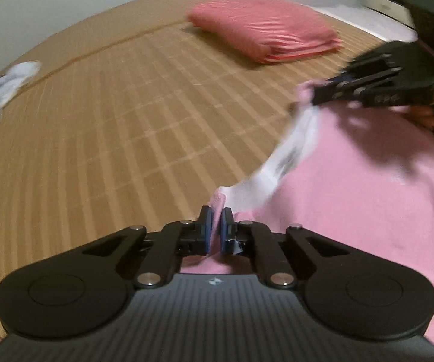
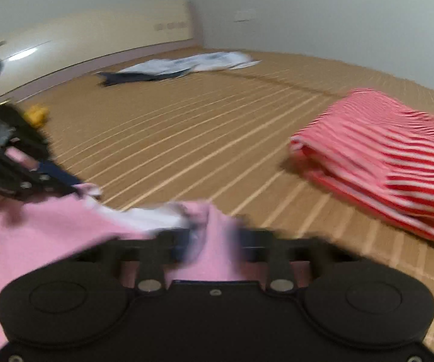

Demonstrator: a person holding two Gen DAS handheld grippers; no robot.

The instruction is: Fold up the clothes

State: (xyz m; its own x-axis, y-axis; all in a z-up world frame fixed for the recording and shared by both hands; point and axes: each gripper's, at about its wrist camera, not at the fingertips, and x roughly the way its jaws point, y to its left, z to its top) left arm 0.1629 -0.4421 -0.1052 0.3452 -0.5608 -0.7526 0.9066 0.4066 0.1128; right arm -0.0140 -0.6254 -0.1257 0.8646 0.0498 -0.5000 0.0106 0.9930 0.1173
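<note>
A pink garment (image 1: 352, 205) with a white inner neckband (image 1: 292, 157) lies on the tan mat. In the left wrist view my left gripper (image 1: 215, 226) is shut on a pinch of its pink edge, the blue pads close together on the cloth. My right gripper (image 1: 316, 96) shows at the upper right, clamped on another part of the same edge. The right wrist view is blurred. There my right gripper (image 2: 210, 238) has pink garment (image 2: 51, 229) bunched between its fingers, and my left gripper (image 2: 78, 185) grips the cloth at the left.
A folded red-and-white striped garment (image 1: 262, 30) (image 2: 382, 157) rests on the woven mat (image 1: 126, 120). White and dark blue clothes (image 2: 180, 63) (image 1: 2, 90) lie farther off. A yellow item (image 2: 37, 114) sits near the cream headboard (image 2: 96, 36). Walls close in behind.
</note>
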